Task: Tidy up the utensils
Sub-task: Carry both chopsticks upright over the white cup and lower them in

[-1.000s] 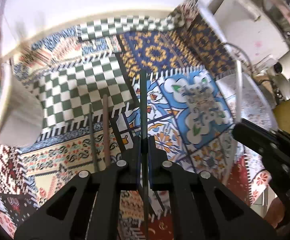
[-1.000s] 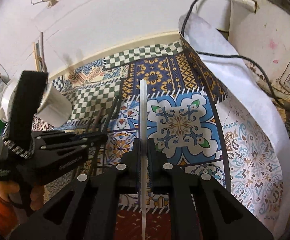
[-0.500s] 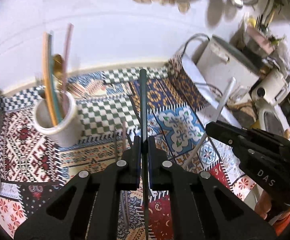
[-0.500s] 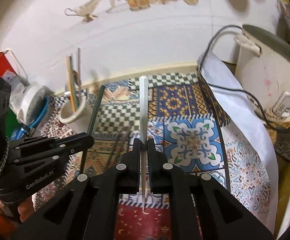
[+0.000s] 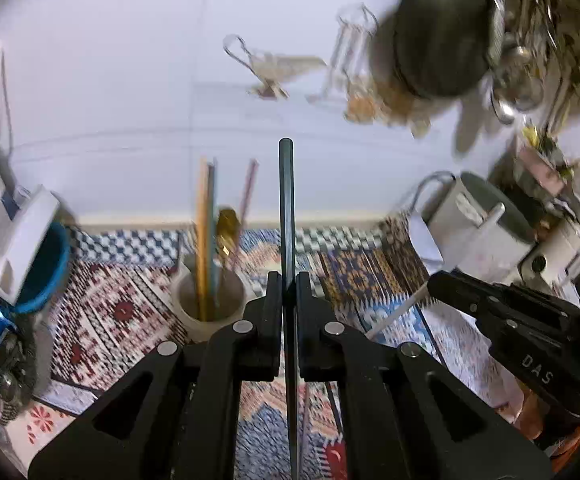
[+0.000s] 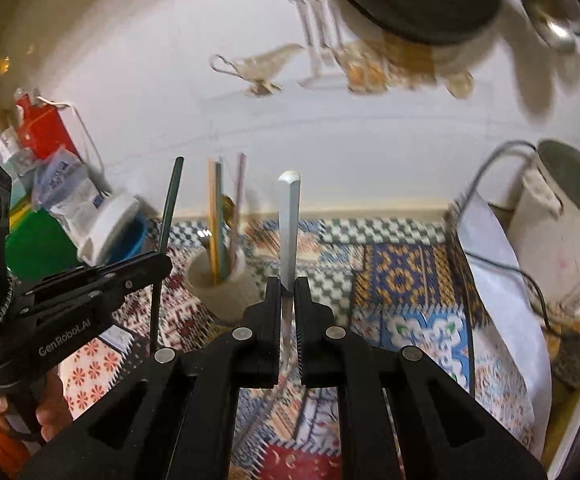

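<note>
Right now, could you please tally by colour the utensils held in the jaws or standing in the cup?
Dark green stick, in left gripper: 1
White stick, in right gripper: 1
Orange stick, in cup: 1
Teal stick, in cup: 1
Pink stick, in cup: 1
Gold spoon, in cup: 1
Total: 6

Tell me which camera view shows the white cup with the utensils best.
The left wrist view: the white cup shows its open mouth and the sticks and gold spoon inside. In the right wrist view the cup is more blurred, with its lower right side behind the right gripper.
</note>
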A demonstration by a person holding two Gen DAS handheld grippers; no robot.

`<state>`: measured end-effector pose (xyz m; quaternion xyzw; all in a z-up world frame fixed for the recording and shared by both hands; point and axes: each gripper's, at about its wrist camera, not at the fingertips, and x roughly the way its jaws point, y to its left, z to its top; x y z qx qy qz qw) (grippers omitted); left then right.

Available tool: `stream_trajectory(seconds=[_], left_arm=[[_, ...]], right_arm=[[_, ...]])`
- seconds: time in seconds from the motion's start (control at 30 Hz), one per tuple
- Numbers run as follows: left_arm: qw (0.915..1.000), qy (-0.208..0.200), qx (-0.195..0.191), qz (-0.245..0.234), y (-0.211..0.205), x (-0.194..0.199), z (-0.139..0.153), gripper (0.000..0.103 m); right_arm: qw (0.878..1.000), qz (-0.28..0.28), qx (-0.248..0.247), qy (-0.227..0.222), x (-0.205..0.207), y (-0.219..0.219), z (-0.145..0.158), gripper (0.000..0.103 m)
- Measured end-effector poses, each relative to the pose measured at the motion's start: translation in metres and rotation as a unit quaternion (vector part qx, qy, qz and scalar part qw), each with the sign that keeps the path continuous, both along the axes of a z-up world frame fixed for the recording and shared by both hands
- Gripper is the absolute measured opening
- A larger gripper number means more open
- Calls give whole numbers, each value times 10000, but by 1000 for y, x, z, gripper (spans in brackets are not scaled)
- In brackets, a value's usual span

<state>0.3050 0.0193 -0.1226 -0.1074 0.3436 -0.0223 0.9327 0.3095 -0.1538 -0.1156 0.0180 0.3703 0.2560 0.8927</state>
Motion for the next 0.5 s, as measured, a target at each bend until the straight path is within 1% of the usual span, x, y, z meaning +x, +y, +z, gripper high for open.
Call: stream_trajectory(seconds=[0.2,0.4,0.5], left_arm=[[9988,-341,24,364,27,11,23,4],[9957,-640,116,656,52,30,45,4],[9943,-792,117,705,60,41,54,4]], right_arm=[[9992,260,83,-284,11,23,20,6],[9977,486,158,-435,23,41,31,6],[9969,595,220,-475,30,49,34,6]])
